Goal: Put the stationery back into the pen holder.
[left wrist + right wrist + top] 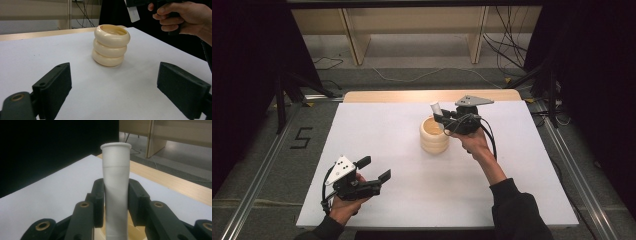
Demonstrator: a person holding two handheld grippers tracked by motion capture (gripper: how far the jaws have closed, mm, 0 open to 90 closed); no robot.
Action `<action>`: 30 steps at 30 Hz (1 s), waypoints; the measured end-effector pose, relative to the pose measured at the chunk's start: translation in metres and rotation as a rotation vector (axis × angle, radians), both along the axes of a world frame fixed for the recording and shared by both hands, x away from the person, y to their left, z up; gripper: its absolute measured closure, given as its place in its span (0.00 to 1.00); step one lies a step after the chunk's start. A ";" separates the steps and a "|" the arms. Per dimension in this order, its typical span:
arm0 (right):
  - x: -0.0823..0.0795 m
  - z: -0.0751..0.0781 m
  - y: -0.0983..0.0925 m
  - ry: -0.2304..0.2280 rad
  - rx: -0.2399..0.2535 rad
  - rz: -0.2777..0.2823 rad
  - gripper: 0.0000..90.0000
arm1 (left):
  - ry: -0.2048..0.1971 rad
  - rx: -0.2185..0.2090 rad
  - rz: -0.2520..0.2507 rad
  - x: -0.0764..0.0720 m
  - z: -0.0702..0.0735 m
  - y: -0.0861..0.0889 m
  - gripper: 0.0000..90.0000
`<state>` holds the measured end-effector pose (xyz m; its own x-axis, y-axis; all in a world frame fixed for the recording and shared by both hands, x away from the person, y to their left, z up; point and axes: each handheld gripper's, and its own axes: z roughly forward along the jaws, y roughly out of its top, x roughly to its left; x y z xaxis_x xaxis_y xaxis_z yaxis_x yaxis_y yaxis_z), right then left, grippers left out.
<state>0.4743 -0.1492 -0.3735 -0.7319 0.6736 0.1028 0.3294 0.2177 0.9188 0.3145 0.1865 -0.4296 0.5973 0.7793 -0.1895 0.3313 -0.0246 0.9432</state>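
Left gripper (373,170): held in the left hand (343,204) near the front left corner of the white tabletop (387,135), jaws spread wide with nothing between them. Right gripper (440,116): held in the right hand (473,141) toward the back edge, jaws closed on a white tube (116,192) standing upright. Cream ribbed pot (434,135): just behind the tabletop's centre, directly under the tube, its mouth open.

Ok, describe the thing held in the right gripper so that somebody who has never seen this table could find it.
On the white table, find the cream ringed holder near the far middle. Just above its mouth, the right gripper pinches a thin white tube with a rolled lip, standing upright: the one slim, plain white piece.
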 end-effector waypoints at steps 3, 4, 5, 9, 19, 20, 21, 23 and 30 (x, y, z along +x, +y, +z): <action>0.003 -0.003 0.000 0.009 0.001 -0.013 0.77 | 0.000 0.000 0.000 0.000 0.000 0.000 0.13; 0.004 -0.004 0.000 0.010 0.002 -0.016 0.77 | 0.000 0.000 0.000 0.000 0.000 0.000 0.13; 0.005 -0.005 0.001 0.011 0.000 -0.018 0.77 | 0.000 0.000 0.000 0.000 0.000 0.000 0.13; 0.009 -0.010 0.003 0.013 0.004 -0.024 0.77 | 0.000 0.001 0.000 0.000 0.000 0.000 0.13; 0.016 -0.022 0.007 0.026 0.001 -0.044 0.77 | 0.000 0.002 -0.001 0.000 0.000 0.000 0.13; 0.016 -0.023 0.007 0.028 0.005 -0.045 0.77 | -0.001 0.002 -0.001 0.000 0.000 0.000 0.13; 0.017 -0.024 0.008 0.033 0.004 -0.050 0.77 | 0.000 0.003 -0.001 0.000 0.000 0.000 0.13; 0.017 -0.025 0.008 0.034 0.004 -0.051 0.77 | 0.000 0.002 0.000 0.000 0.000 0.000 0.13; 0.018 -0.030 0.010 0.041 -0.006 -0.056 0.77 | -0.001 0.002 -0.002 0.000 0.000 0.000 0.13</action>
